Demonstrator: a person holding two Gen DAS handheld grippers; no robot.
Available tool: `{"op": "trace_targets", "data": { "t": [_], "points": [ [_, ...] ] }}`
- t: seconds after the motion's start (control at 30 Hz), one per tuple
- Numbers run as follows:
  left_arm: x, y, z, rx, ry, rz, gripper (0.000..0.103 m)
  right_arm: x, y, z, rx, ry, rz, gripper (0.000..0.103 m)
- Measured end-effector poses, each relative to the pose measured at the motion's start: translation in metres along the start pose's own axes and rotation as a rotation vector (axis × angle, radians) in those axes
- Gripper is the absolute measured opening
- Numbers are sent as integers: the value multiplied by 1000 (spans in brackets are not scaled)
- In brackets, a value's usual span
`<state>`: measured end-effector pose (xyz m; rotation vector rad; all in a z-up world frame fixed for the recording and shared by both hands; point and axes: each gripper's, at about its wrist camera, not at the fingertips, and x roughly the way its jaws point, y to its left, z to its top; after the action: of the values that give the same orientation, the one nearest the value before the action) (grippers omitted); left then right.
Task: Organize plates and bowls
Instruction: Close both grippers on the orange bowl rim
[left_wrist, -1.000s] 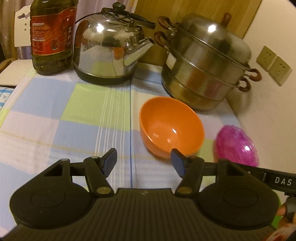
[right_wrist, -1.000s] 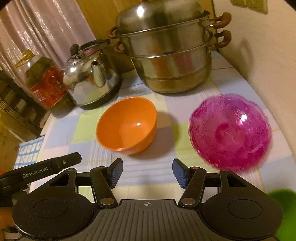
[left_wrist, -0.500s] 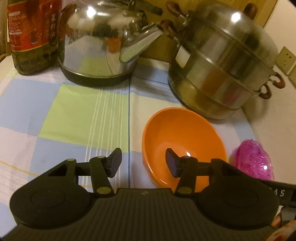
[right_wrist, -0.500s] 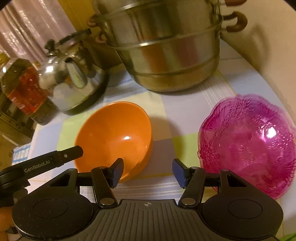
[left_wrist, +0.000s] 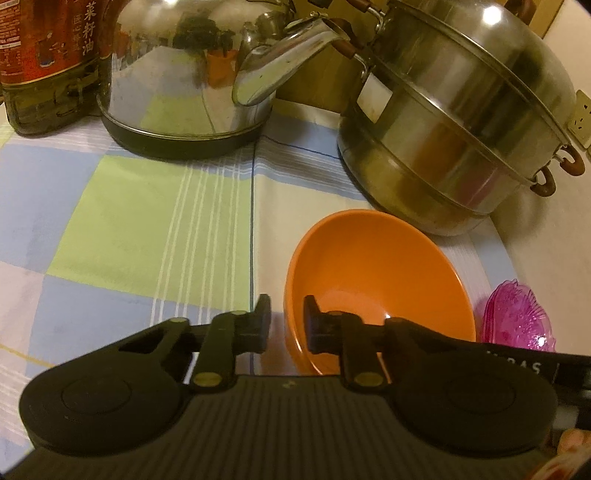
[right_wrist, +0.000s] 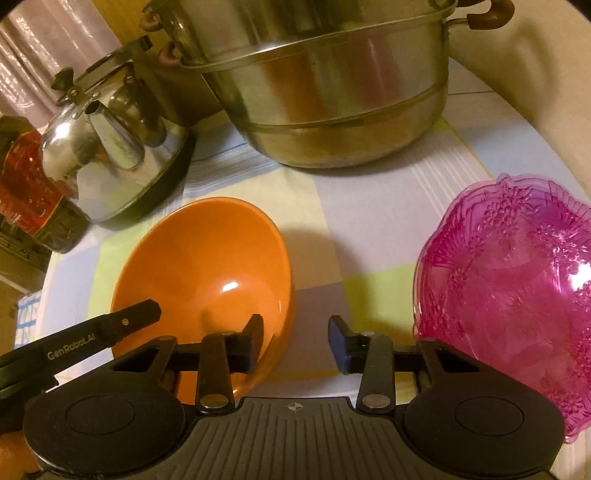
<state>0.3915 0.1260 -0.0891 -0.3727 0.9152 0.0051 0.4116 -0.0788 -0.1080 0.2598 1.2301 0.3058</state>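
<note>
An orange bowl (left_wrist: 376, 266) (right_wrist: 207, 258) sits upright on the checked cloth, in front of the steamer pot. My left gripper (left_wrist: 288, 321) straddles its left rim, one finger outside and one inside. Its jaws are closing and stand narrow, with a thin strip of cloth showing beside the rim. My right gripper (right_wrist: 295, 334) straddles the bowl's right rim. Its jaws are closing too, with wide gaps on both sides of the rim. A clear pink bowl (right_wrist: 517, 332) (left_wrist: 517, 321) lies to the right, near the wall.
A steel kettle (left_wrist: 184, 74) (right_wrist: 110, 147) and a stacked steamer pot (left_wrist: 461, 122) (right_wrist: 332, 92) stand close behind the bowls. An oil bottle (left_wrist: 44, 55) is at the far left. The wall (right_wrist: 535, 92) bounds the right side. Checked cloth (left_wrist: 129, 221) spreads to the left.
Both grippers came down and forward onto the orange bowl. The left jaws narrowed sharply around its left rim. The right jaws narrowed around its right rim.
</note>
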Motion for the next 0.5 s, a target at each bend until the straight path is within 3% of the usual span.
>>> {"op": "trace_targets", "data": {
  "t": [0.2,0.5],
  "points": [
    [2,-4,2,22,13,-2,9,5,8,2,-18,10,8,18],
    [-10,-7,-5,34,35,5,8,-4,11,-6,-29,17,-7,15]
  ]
}}
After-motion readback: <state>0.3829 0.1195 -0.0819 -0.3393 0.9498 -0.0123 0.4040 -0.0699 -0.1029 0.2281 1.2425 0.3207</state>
